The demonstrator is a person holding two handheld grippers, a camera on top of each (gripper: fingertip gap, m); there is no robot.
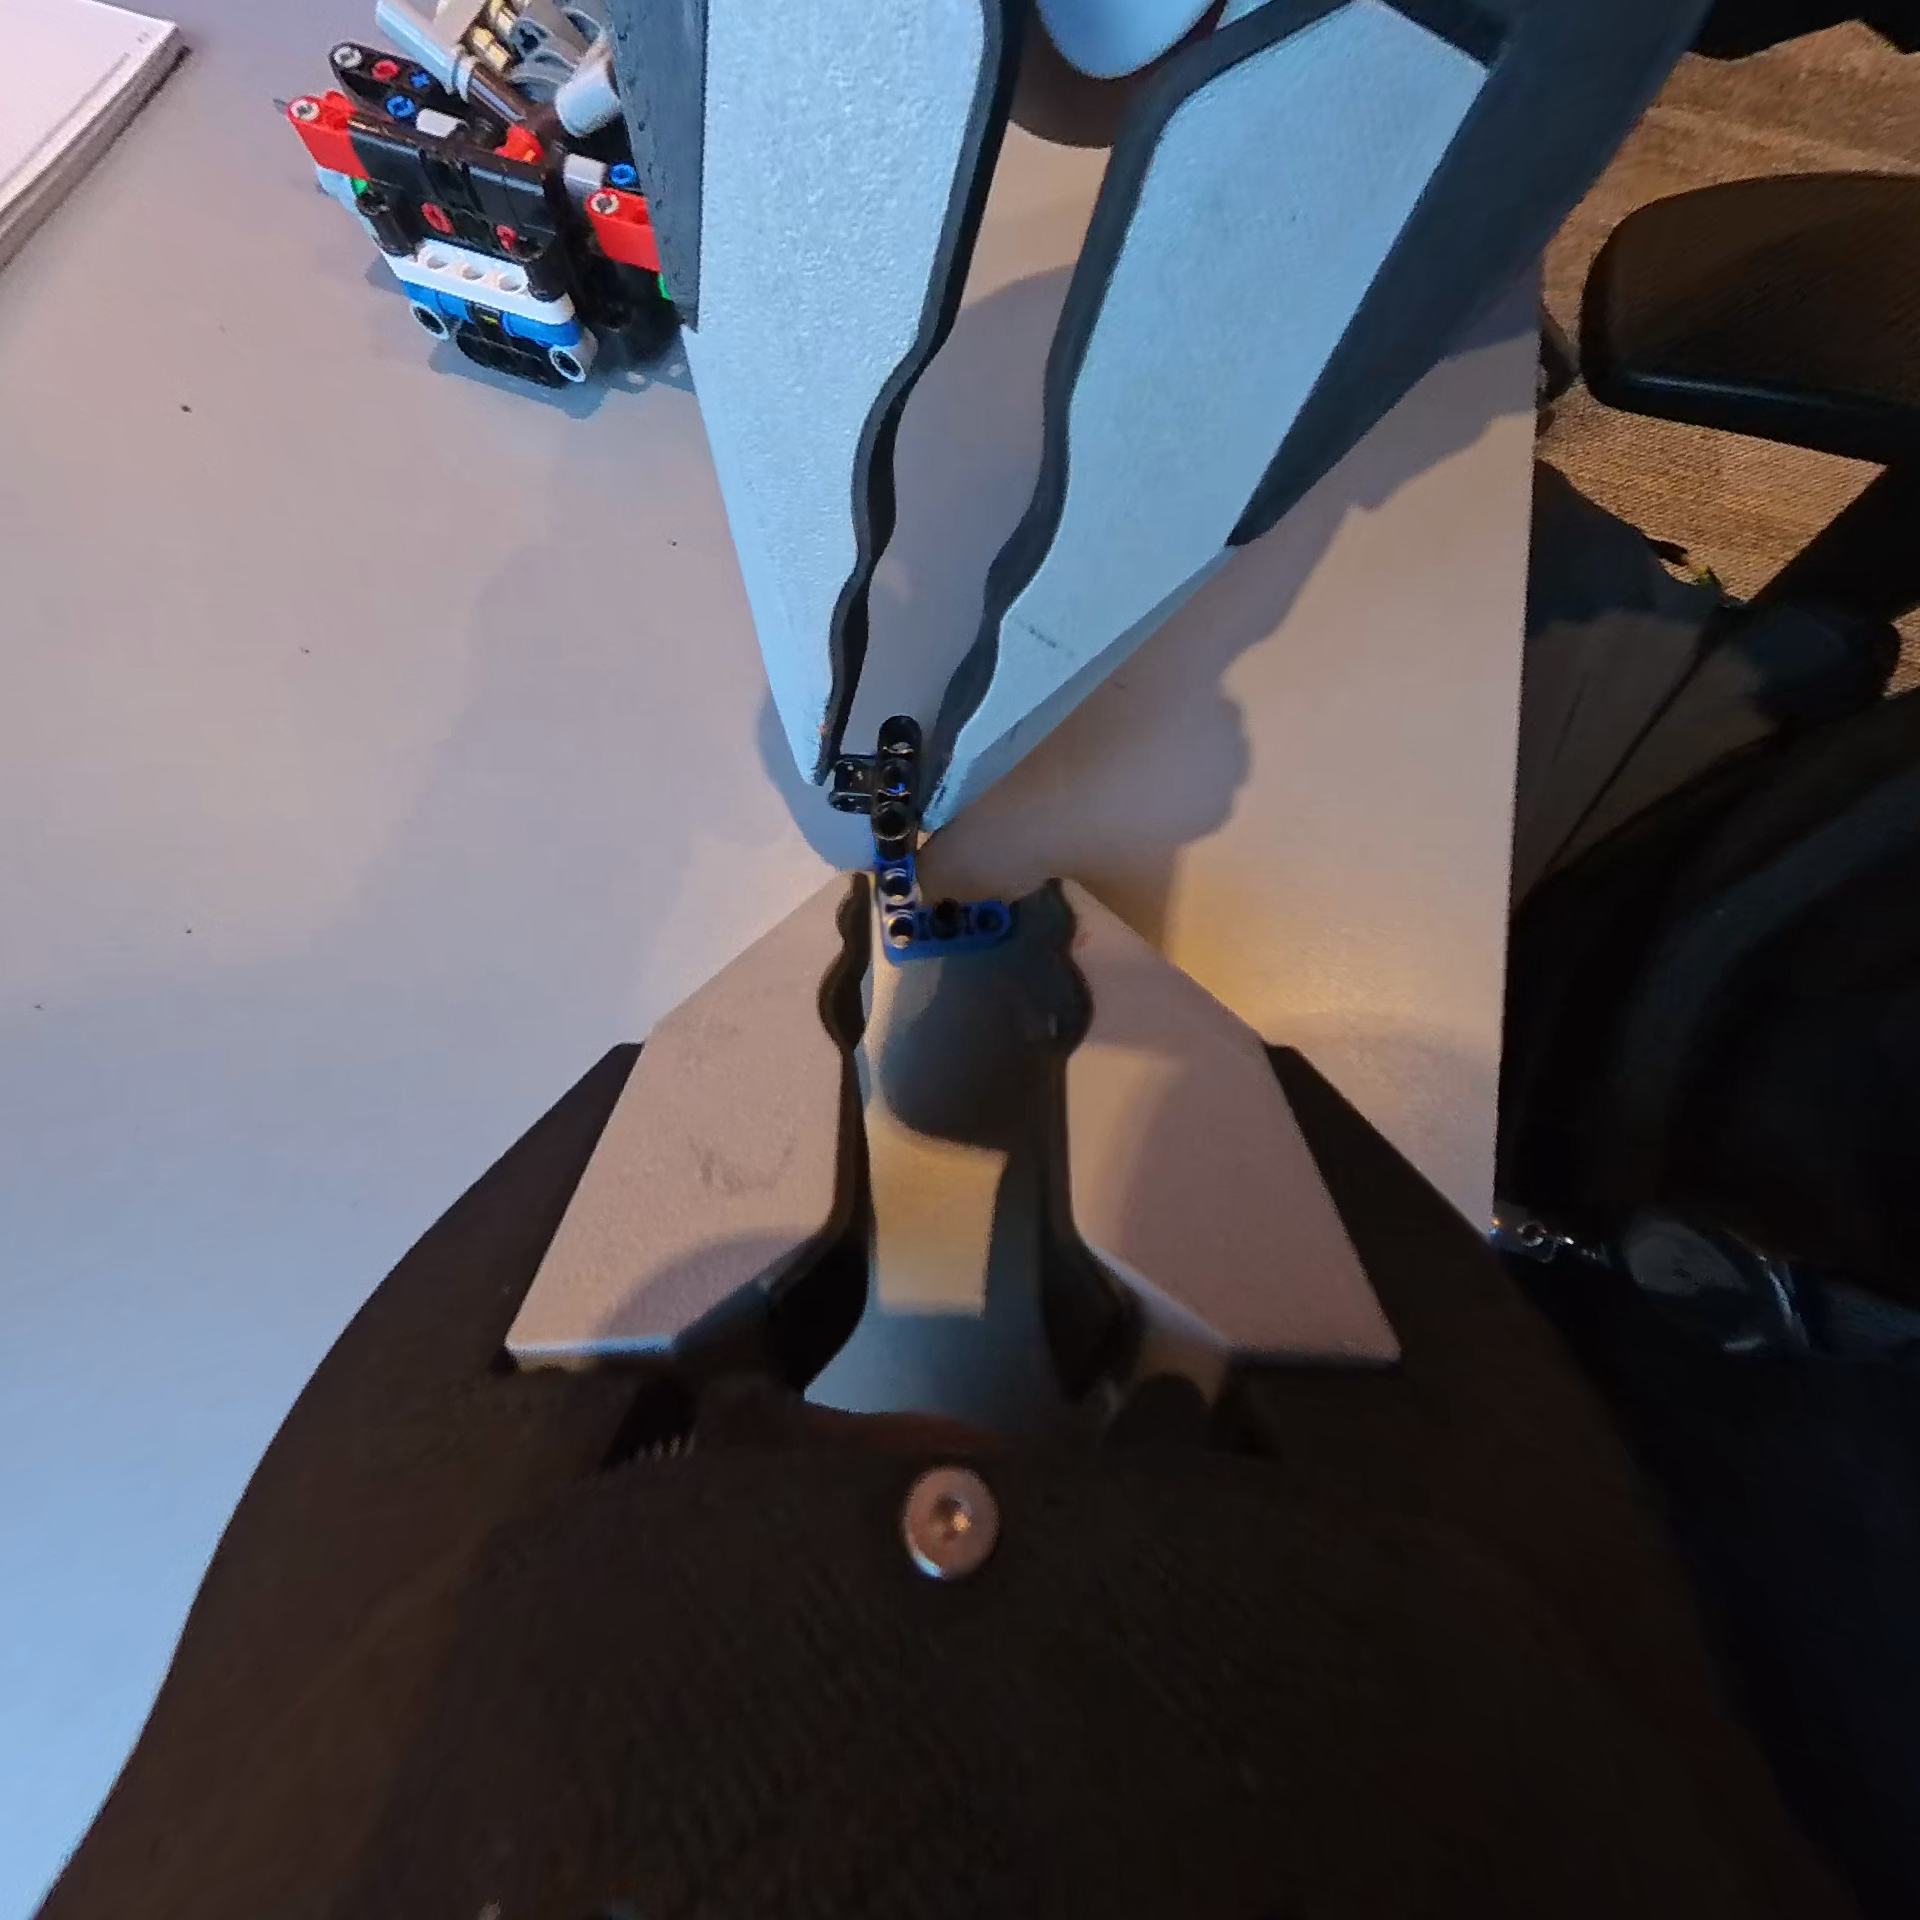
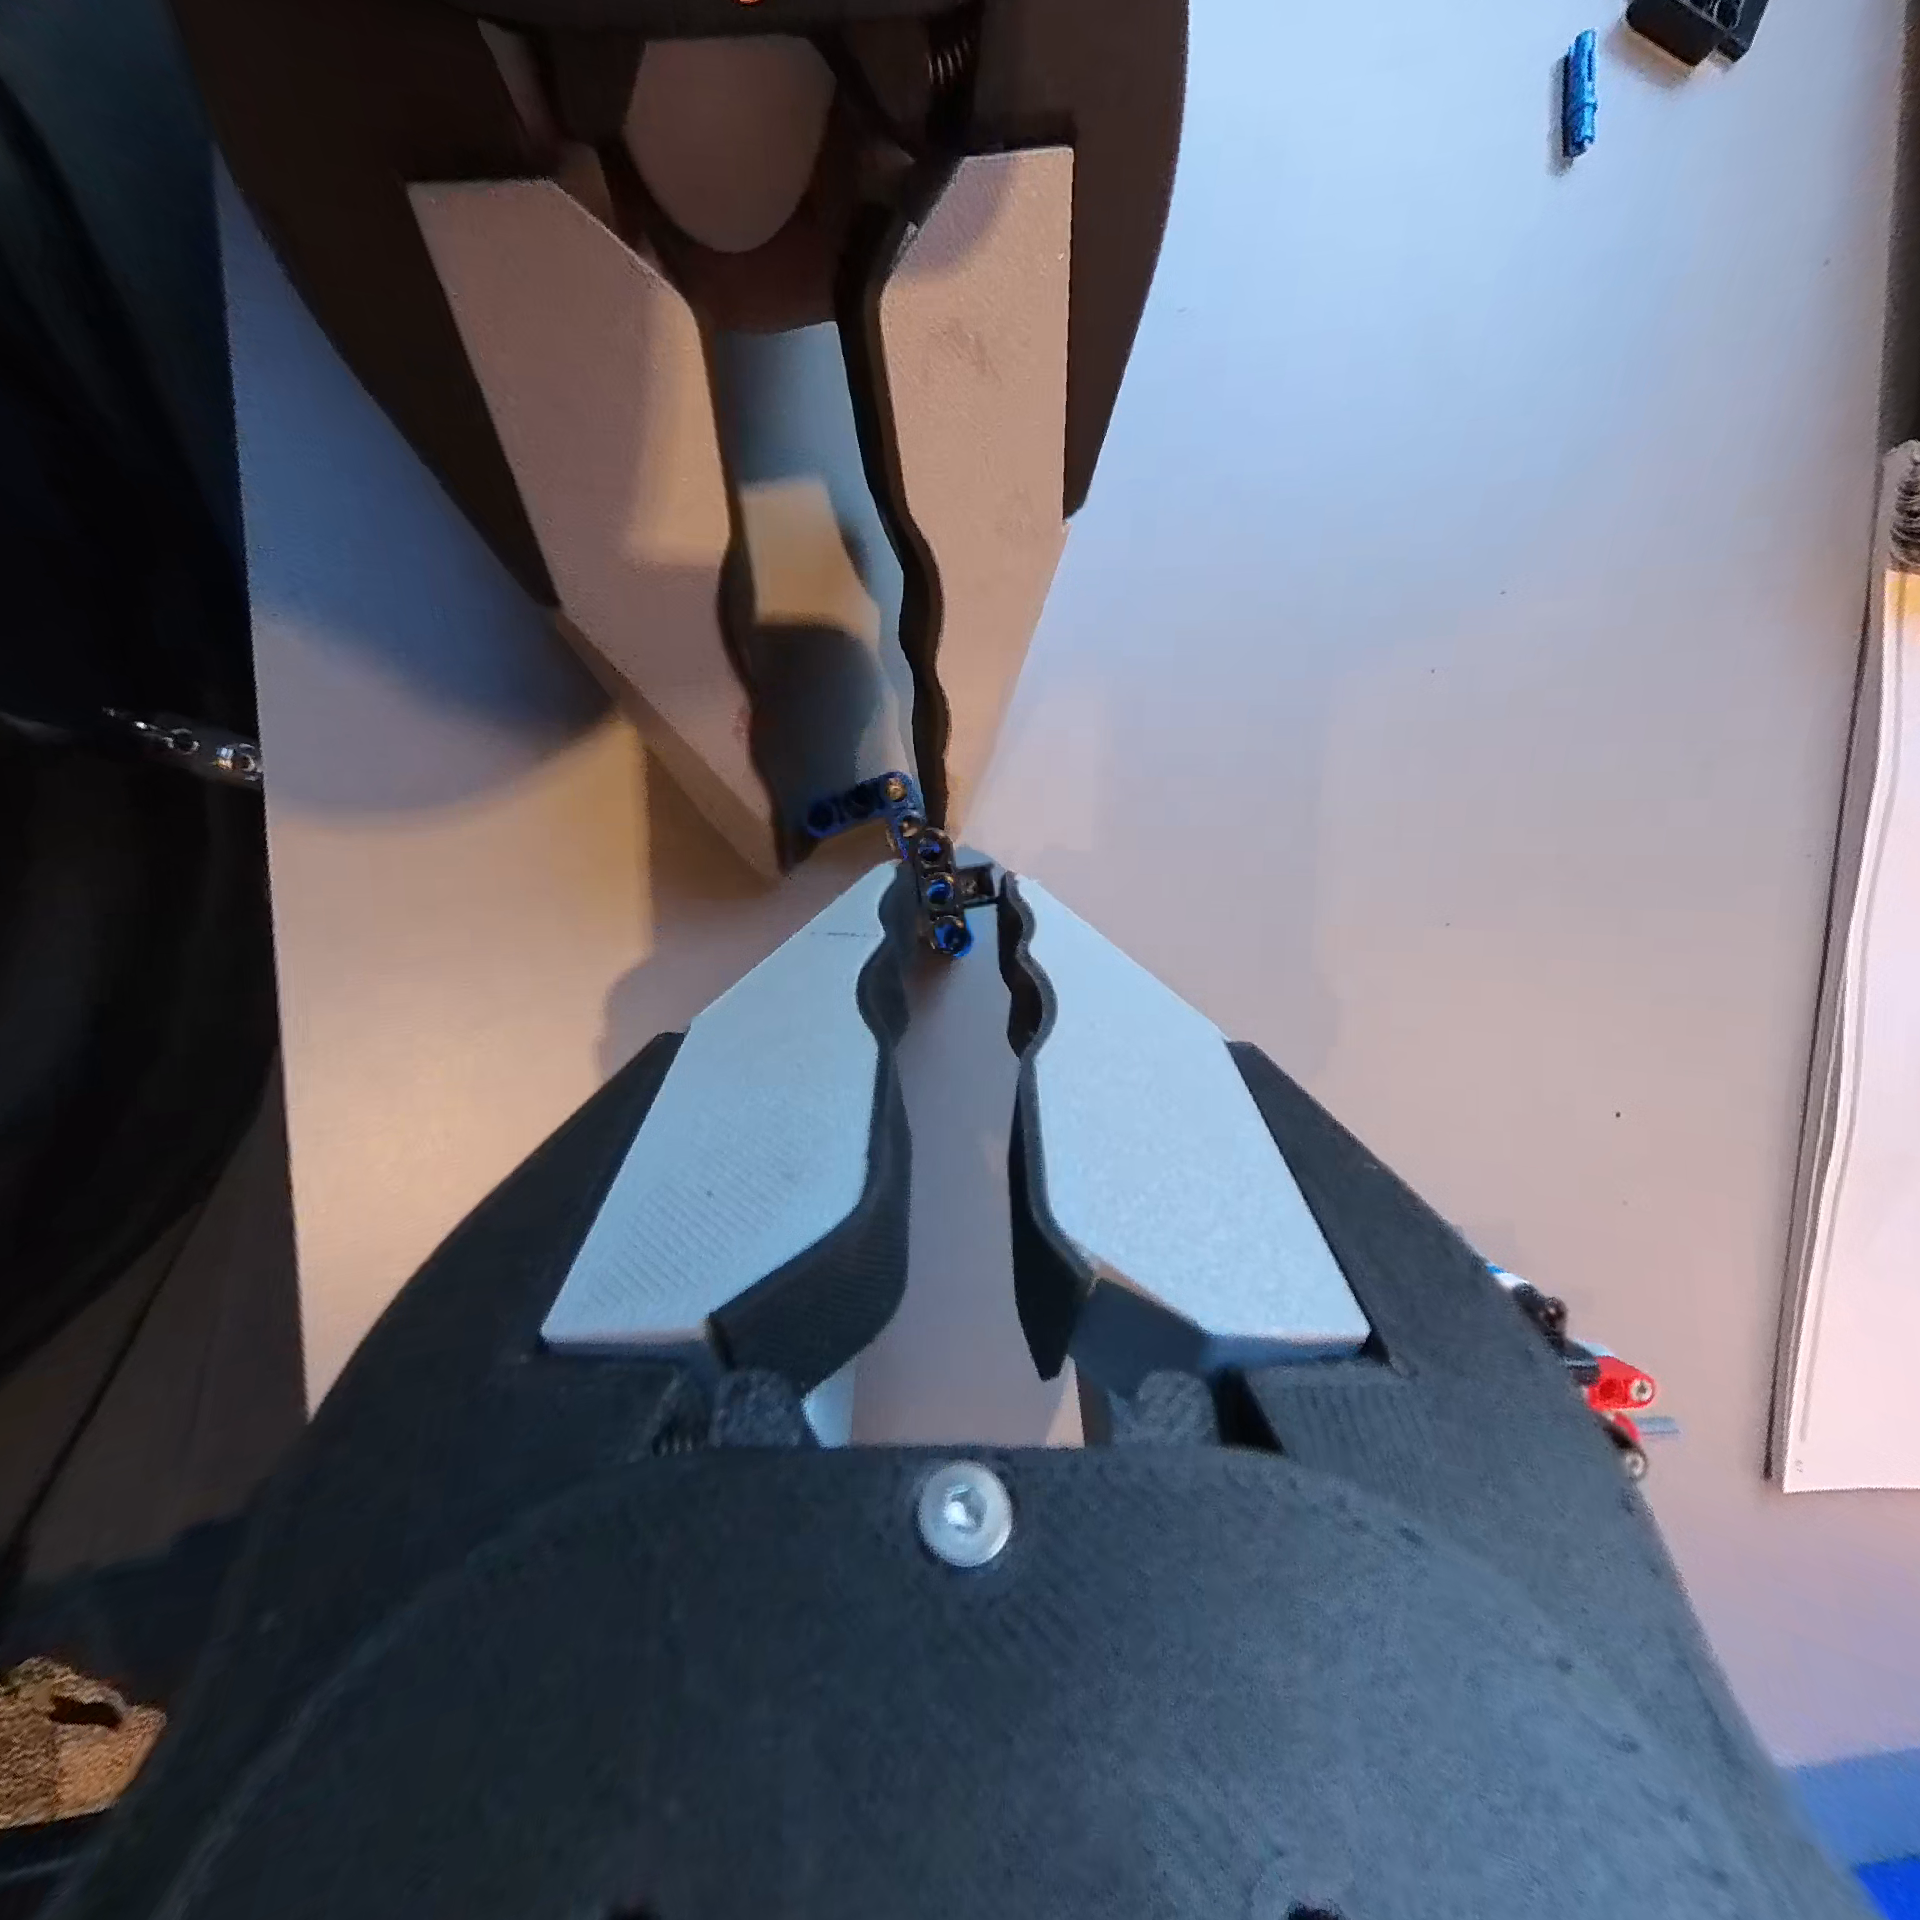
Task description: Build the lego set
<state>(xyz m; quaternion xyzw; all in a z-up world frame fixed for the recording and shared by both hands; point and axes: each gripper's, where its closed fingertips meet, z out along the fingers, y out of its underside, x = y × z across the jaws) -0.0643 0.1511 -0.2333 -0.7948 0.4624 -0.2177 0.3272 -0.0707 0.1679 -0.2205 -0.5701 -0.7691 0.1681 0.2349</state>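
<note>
Lego pieces met in the air between the two grippers, above the pale table [image 1: 312, 831]. The left gripper [image 1: 951, 904] reached forward with its fingers narrowed on a blue L-shaped piece [image 1: 930, 925]. The right gripper [image 1: 883, 779] came from the opposite side, tips nearly touching the left's, fingers pinched on a black T-shaped piece [image 1: 888, 774]. The black piece overlapped the upright end of the blue one, so the two touched. From the right wrist camera, the right gripper [image 2: 951, 894] held the black piece [image 2: 940, 894] and the left gripper [image 2: 862, 821] the blue one [image 2: 857, 805]. A half-built model [image 1: 478, 218] stood well apart on the table, and a loose blue pin [image 2: 1579, 94] lay far off.
</note>
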